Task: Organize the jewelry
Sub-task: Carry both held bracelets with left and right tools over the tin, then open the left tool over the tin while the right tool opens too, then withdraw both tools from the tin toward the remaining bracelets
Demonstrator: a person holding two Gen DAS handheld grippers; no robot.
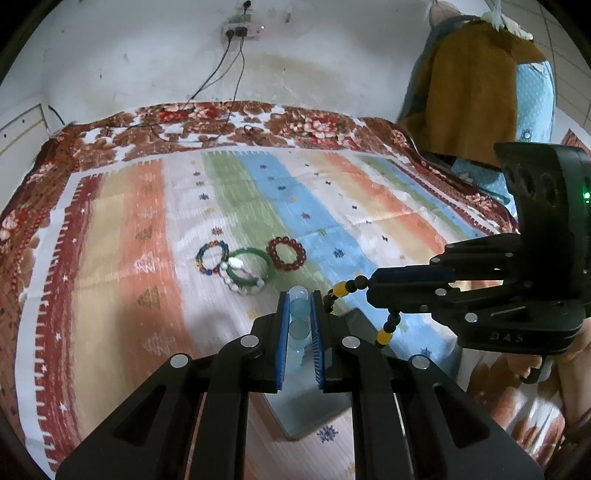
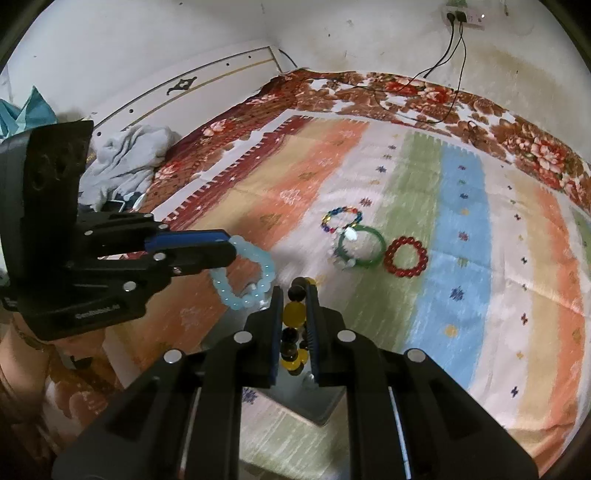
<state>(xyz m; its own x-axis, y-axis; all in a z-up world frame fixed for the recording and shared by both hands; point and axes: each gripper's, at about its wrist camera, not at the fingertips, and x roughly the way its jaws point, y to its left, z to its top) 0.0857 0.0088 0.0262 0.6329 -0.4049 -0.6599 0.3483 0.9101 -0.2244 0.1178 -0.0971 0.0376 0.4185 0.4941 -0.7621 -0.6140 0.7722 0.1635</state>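
Note:
My left gripper (image 1: 299, 295) is shut on a pale blue bead bracelet (image 1: 298, 325), which hangs as a loop in the right wrist view (image 2: 243, 277). My right gripper (image 2: 297, 291) is shut on a black and yellow bead bracelet (image 2: 293, 314), which also shows in the left wrist view (image 1: 354, 286). Both are held above a grey box (image 1: 310, 402) (image 2: 306, 402) near the front. On the striped cloth lie a multicoloured bead bracelet (image 1: 211, 257), a green bangle (image 1: 251, 267) over a white bead bracelet (image 1: 242, 284), and a red bead bracelet (image 1: 286, 254).
The striped cloth (image 1: 332, 206) lies on a floral blanket (image 1: 258, 122) on a bed. Black cables (image 1: 221, 74) run from a wall socket (image 1: 240, 31) onto the blanket. Hanging clothes (image 1: 480, 92) are at the right. A grey cloth pile (image 2: 125, 158) lies at the left.

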